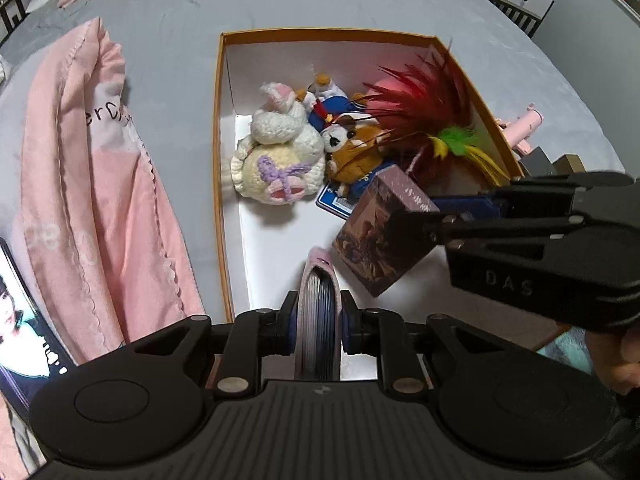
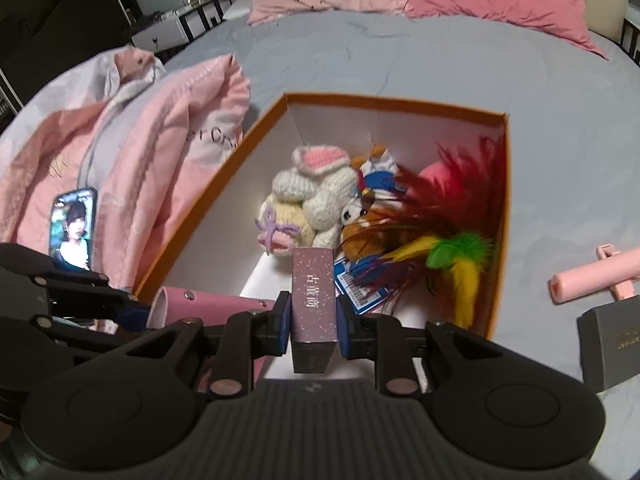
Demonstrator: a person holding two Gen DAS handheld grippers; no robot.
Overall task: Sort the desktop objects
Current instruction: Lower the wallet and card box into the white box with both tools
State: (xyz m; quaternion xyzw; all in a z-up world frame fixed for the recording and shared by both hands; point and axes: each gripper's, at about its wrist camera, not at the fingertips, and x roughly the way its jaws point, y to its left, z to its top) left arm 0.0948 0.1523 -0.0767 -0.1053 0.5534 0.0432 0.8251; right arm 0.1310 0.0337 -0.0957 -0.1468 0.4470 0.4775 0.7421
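An orange-rimmed box with a white inside lies on the grey bed. In it are a white crocheted bunny, a brown plush and a red, green and yellow feather toy. My left gripper is shut on a pink card holder, held edge-on above the box's near end. My right gripper is shut on a small purple speckled box, just right of the card holder and above the box.
A pink jacket lies left of the box with a lit phone on it. Right of the box lie a pink tube-shaped item and a dark grey box. Pink pillows lie at the far end.
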